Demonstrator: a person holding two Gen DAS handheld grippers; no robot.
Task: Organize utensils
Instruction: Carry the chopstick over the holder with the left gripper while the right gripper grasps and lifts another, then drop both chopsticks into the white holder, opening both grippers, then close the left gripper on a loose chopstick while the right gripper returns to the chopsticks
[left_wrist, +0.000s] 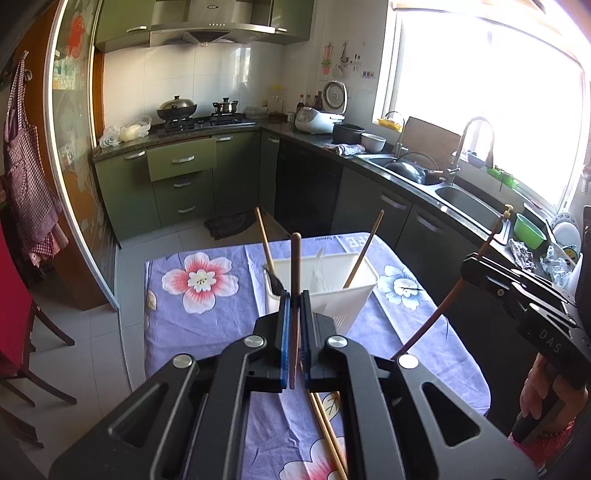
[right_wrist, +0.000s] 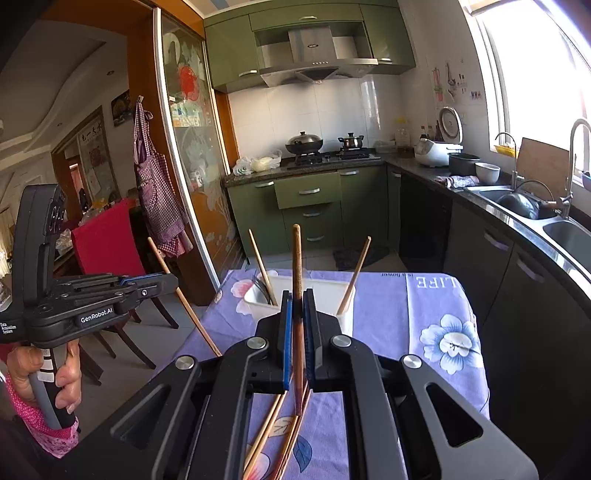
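Wooden chopstick, left (left_wrist: 295, 266): clamped upright between the blue pads of the left gripper (left_wrist: 294, 295), so its tip can drop straight into the holder.
Wooden chopstick, right (right_wrist: 297, 280): pinched the same way in the right gripper (right_wrist: 297, 295); both claws are narrow, each closed on a single stick.
White holder (left_wrist: 354, 273): sits toward the far edge of the floral tablecloth (left_wrist: 207, 325), already carrying two slanted chopsticks (left_wrist: 364, 254) (and some dark utensil at its left corner).
Loose chopsticks (right_wrist: 273, 435): lying on the cloth near its front edge, under the grippers, waiting their turn.
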